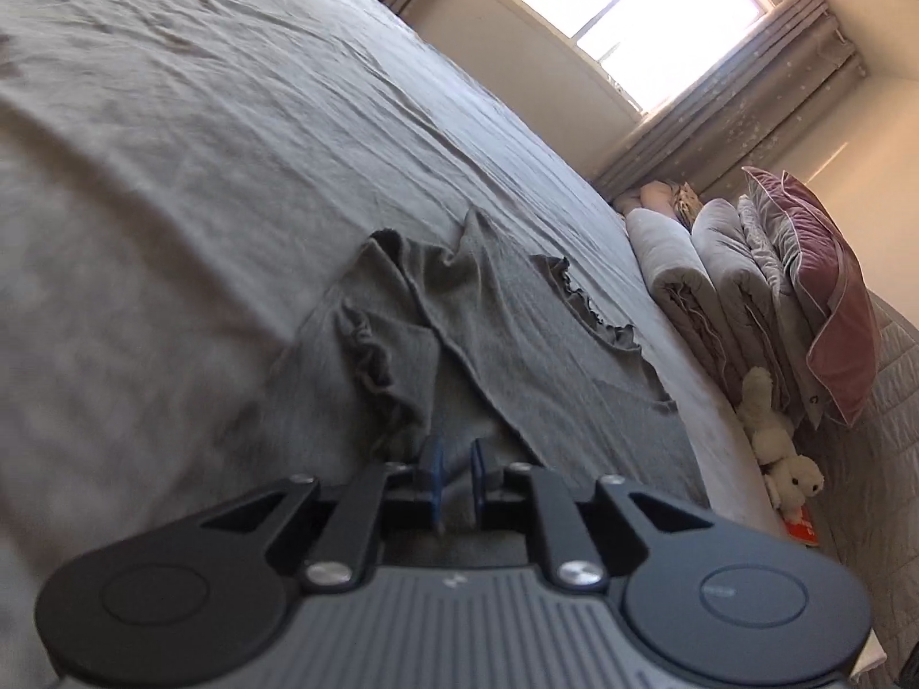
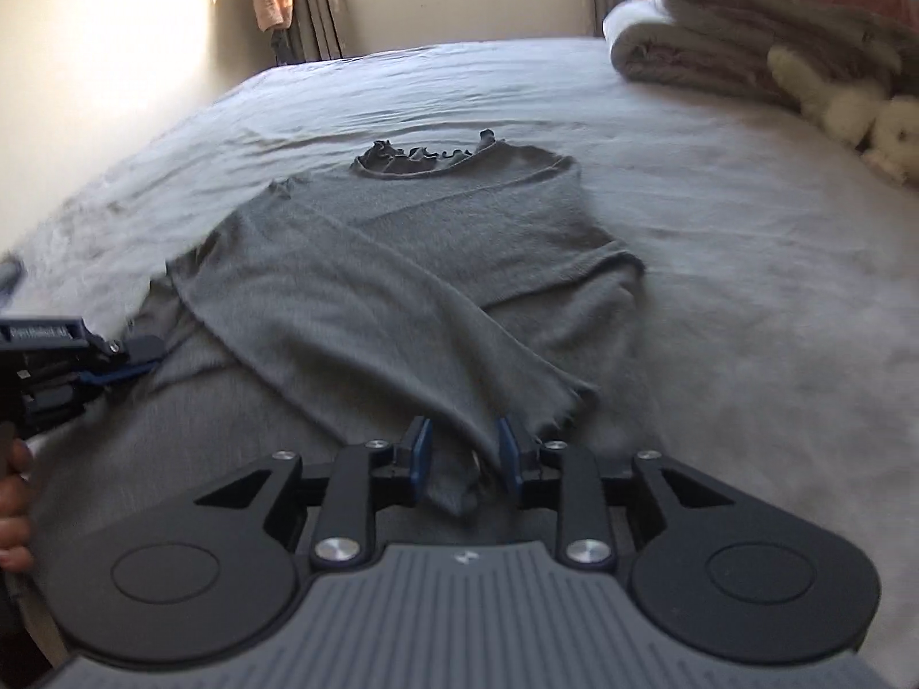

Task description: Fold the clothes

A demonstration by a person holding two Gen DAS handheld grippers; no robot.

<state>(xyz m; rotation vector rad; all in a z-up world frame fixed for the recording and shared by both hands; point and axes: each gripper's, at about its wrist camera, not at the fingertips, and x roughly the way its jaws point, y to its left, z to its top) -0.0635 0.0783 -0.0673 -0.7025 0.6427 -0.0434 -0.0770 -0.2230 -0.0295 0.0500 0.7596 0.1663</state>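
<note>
A home bedroom is shown: a wide bed (image 2: 718, 264) is covered by a grey sheet, rolled quilts (image 1: 712, 298) and a pink pillow (image 1: 821, 287) are stacked at its edge beside a white plush toy (image 1: 775, 442), and a curtained window (image 1: 626, 6) is set in the wall.

The left gripper (image 1: 456, 473) sits at 6 o'clock, its blue pads a little apart with grey cloth between them. The grey top (image 1: 488, 333) with frilly edges lies on the bed sheet (image 1: 172, 172). At 3 o'clock are folded blankets (image 1: 706, 287), a pink pillow (image 1: 821, 287) and a white soft toy (image 1: 775, 436). A bright window (image 1: 632, 6) is at 1 o'clock.
</note>
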